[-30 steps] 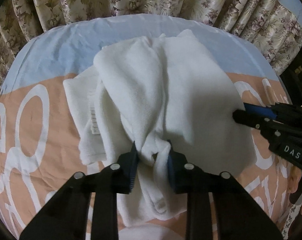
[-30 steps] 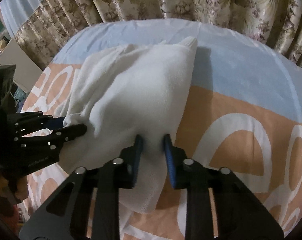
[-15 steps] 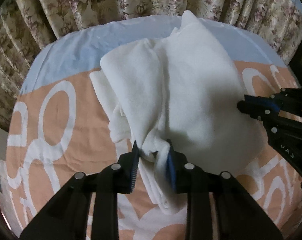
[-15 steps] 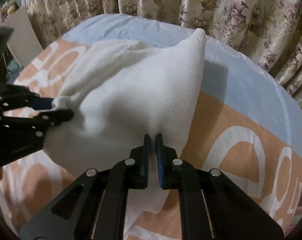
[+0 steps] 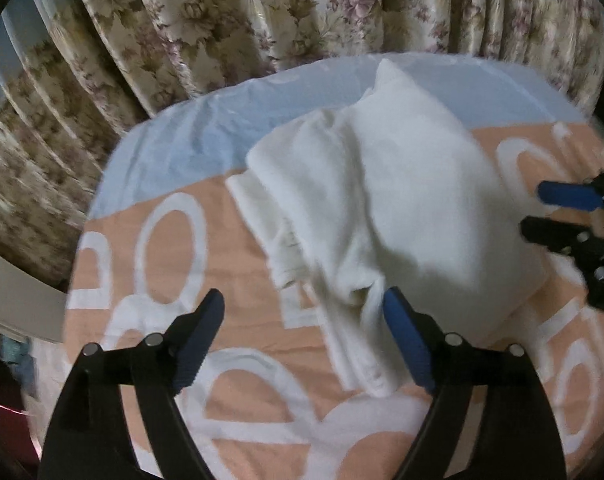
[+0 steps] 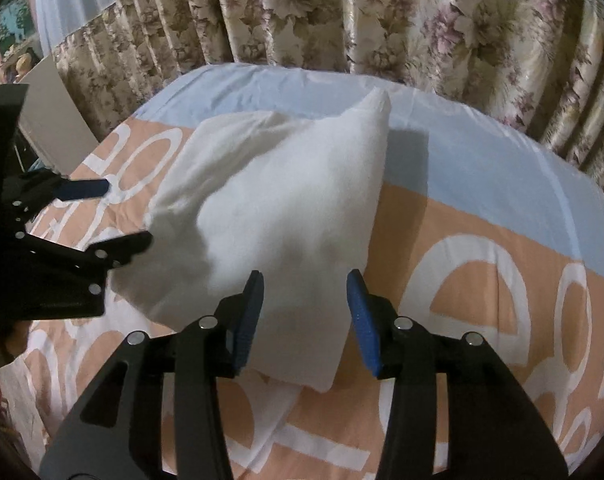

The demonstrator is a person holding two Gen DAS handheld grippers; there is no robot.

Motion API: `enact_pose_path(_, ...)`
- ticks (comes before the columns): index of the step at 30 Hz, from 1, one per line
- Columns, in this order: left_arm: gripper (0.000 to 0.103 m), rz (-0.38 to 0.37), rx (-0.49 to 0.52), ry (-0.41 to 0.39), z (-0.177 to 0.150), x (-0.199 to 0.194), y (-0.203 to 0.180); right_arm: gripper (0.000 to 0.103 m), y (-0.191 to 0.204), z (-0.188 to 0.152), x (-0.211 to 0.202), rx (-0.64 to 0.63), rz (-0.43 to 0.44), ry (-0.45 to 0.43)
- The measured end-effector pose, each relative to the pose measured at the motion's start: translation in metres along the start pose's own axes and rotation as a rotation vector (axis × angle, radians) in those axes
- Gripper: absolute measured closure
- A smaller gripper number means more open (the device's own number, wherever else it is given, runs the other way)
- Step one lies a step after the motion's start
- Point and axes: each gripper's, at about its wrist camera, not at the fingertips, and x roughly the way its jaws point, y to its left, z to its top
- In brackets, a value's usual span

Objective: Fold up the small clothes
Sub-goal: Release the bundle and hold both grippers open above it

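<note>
Both claws are letting go now: left gripper [image 5: 304, 336] opening wide, right gripper [image 6: 306, 312] opening, holding nothing, white garment [image 5: 382, 208] slack between the pads on the bedsheet [image 5: 150, 240], so back straight off without snagging it.

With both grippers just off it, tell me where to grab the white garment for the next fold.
Take the white garment at its pointed far corner, near the curtain. That corner sticks up free of the bedsheet, so a pad can slide under it. Come from the right with the right gripper, whose jaws are opening. The near edge is bunched in layers, a poorer hold.
</note>
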Motion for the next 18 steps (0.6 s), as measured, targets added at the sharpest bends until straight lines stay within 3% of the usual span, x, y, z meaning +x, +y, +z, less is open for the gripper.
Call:
enact_pose_path(6, 0.018, 0.03, 0.021, 0.038, -0.015, 0.021, 0.002, 0.059, 0.004, -0.024, 0.023, -0.061, -0.059, 0.065)
enact_pose_path(7, 0.013, 0.03, 0.02, 0.038, -0.015, 0.024, 0.003, 0.059, 0.002, -0.027, 0.027, -0.067, -0.067, 0.074)
enact_pose_path(14, 0.009, 0.013, -0.017, 0.042, -0.015, 0.029, 0.01, 0.056, -0.009, -0.032, 0.031, -0.039, -0.048, 0.077)
enact_pose_path(17, 0.009, 0.004, -0.037, 0.022, -0.013, 0.013, 0.014, 0.045, -0.011, -0.029, 0.022, -0.028, -0.022, 0.072)
enact_pose_path(18, 0.009, -0.003, -0.046, 0.015, -0.013, 0.009, 0.016, 0.032, -0.012, -0.027, 0.016, -0.018, -0.014, 0.06)
